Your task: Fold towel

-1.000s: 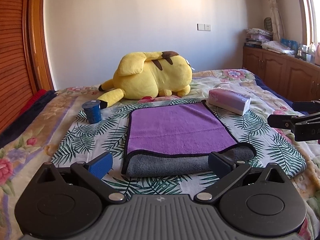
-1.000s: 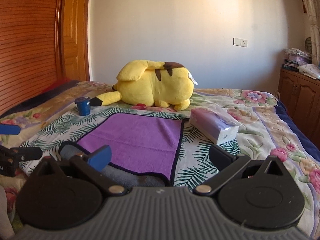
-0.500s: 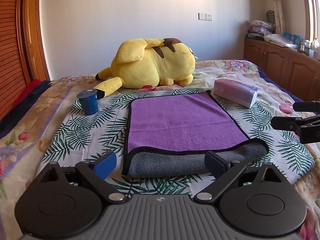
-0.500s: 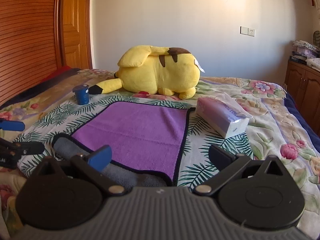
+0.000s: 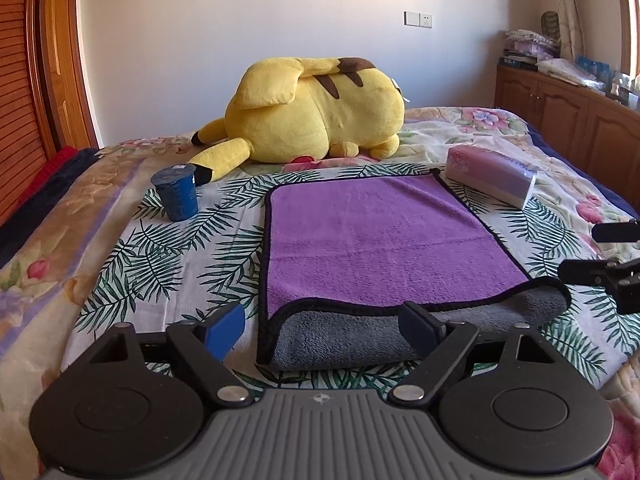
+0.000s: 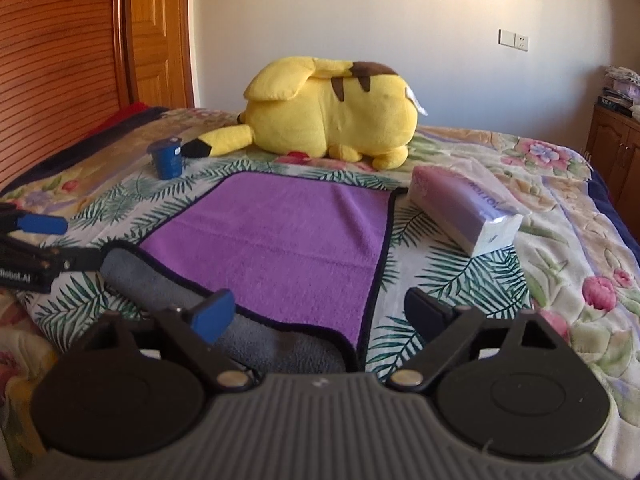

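A purple towel (image 5: 380, 240) with a black hem and grey underside lies folded on the bed, its grey fold toward me; it also shows in the right wrist view (image 6: 280, 236). My left gripper (image 5: 324, 326) is open and empty, its jaws straddling the near left part of the fold. My right gripper (image 6: 320, 312) is open and empty over the towel's near right corner. The right gripper appears at the right edge of the left wrist view (image 5: 604, 260). The left gripper appears at the left edge of the right wrist view (image 6: 36, 244).
A yellow plush toy (image 5: 316, 108) lies behind the towel. A blue cup (image 5: 176, 190) stands at the left. A tissue pack (image 5: 492, 176) lies at the towel's far right corner. A wooden cabinet (image 5: 568, 108) stands right of the bed, a wooden door (image 6: 60, 48) left.
Both grippers have come lower and closer over the towel's near edge. They stay open. The towel has not moved.
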Motion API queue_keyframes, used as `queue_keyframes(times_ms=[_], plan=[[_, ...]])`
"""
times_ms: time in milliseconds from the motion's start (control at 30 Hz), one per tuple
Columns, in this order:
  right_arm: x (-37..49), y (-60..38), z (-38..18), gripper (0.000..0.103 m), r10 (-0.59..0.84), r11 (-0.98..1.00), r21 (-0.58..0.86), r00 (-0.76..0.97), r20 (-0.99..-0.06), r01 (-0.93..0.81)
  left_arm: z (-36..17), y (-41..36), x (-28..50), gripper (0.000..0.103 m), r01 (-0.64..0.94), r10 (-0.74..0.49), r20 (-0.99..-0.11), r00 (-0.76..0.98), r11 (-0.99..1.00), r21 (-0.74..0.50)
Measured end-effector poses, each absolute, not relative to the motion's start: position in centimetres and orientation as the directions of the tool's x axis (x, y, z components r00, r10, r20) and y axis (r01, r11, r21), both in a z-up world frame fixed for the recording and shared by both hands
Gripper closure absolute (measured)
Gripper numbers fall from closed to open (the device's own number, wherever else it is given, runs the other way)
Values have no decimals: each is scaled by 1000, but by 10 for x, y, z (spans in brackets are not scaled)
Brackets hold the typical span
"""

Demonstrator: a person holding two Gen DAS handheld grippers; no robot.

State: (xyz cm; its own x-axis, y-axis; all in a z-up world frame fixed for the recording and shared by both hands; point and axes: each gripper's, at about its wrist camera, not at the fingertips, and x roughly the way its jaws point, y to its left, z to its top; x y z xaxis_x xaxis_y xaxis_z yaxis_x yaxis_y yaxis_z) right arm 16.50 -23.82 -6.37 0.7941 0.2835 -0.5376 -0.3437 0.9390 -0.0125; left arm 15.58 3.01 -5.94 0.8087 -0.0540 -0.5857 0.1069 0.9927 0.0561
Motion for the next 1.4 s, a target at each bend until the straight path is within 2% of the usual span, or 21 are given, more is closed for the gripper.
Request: queue_keyframes(times_ms=[200,567,667,1067,1267,1400], plan=[[173,-236,-72,14,284,936,-11,772,-568,-353,-69,38,172,37,100,-45,-605,795,993,57],[189,-237,-84,15,282,936,6,740,-610,-352,-84,50,196,57,112,-61,-638,767,993,39],[193,-237,-86,16,285,934,9,732,-619,-357,-89,50,200,59,118,-55,-648,760,992,54],[200,-238,-94,24,307,925,50,663,-682,-377,-102,54,204,76,121,-70,-704,707,992,23],[203,-242,-96,30,313,924,72,636,-705,-376,-107,52,204,81,127,-68,-724,686,991,28],[204,-244,-98,38,318,923,83,623,-714,-376,-108,53,204,81,128,-69,-729,681,991,25]])
